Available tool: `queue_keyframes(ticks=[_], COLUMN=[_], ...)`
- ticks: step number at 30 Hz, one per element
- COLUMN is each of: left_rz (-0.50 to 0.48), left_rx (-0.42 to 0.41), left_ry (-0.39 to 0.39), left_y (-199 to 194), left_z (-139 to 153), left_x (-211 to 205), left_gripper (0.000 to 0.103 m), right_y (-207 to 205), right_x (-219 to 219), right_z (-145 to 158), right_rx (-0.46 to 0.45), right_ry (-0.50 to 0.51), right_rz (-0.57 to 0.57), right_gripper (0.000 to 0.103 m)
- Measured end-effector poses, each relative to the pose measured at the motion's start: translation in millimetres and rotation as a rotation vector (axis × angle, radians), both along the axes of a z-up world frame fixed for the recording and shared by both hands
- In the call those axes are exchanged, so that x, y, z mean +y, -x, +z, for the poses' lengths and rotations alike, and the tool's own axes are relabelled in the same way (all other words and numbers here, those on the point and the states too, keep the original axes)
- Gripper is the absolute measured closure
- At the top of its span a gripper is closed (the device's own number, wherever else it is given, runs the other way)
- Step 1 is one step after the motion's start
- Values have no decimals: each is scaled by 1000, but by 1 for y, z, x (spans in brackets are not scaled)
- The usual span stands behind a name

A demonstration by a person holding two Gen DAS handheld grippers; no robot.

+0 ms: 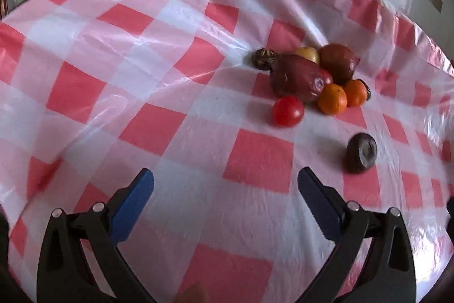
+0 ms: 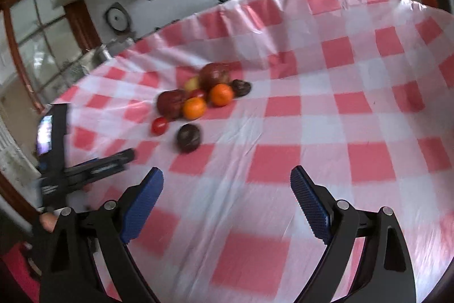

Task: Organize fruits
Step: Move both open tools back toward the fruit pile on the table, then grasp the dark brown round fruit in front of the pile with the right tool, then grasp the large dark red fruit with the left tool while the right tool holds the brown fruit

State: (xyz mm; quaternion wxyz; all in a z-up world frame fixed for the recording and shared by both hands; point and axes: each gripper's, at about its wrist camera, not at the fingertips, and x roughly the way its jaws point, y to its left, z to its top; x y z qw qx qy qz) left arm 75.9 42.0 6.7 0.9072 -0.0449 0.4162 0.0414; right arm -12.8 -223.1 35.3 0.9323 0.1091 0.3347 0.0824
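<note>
Left tool (image 1: 225,183) near dark fruit (image 1: 361,152)

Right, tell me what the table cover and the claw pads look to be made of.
Table cover: thin glossy plastic sheet, probably; it wrinkles and throws glare. Left claw pads: blue, matte. Right claw pads show a fine ribbed texture, likely rubber or plastic.

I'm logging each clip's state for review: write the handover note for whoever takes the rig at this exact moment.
Left tongs: open, empty, above the checkered tablecloth.
Right tongs: open, empty, also clear of the fruit.
Fruit: a pile mid-table with two oranges, two large dark red fruits and a yellow one. A tomato lies just in front; a dark round fruit lies apart, nearest the tongs.
Done: nothing sorted that shows.
Left: all of it; no container is in view.
</note>
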Motion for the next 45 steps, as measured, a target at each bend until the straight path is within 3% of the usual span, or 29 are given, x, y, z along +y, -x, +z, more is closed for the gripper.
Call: queue_keyframes(ticks=[4, 7, 16, 20, 21, 25, 28, 30, 39, 43, 45], left_rz=[-1, -1, 0, 5, 5, -8, -11, -12, -48, -24, -33], left_rx=[55, 59, 69, 82, 91, 105, 106, 106, 117, 125, 123], left_ry=[64, 53, 27, 3, -13, -45, -49, -51, -30, 112, 99], left_y=[-7, -8, -9, -11, -12, -13, -13, -13, -13, -25, -44], left_z=[-8, -7, -4, -5, -6, -7, -8, -8, -6, 2, 9], left_x=[9, 8, 4, 3, 2, -2, -2, -2, 1, 10, 0], left_gripper=[2, 1, 1, 2, 1, 1, 1, 1, 1, 2, 2], right_y=[-45, -64, -83, -94, -97, -108, -107, -108, -113, -115, -115], right_x=[-5, -1, 65, 90, 94, 102, 102, 94, 39, 32, 28], right_z=[-10, -13, -11, -16, -18, -28, -29, -28, -28, -27, -27], right_rx=[83, 122, 95, 110, 121, 189, 190, 184, 164, 148, 140], right_ry=[-34, -95, 145, 224, 238, 261, 267, 224, -121, -165, -181], right_rz=[-45, 1, 117, 167, 168, 199, 196, 182, 116, 91, 70], right_gripper=[15, 15, 16, 27, 36, 43, 46, 65, 66, 66, 66])
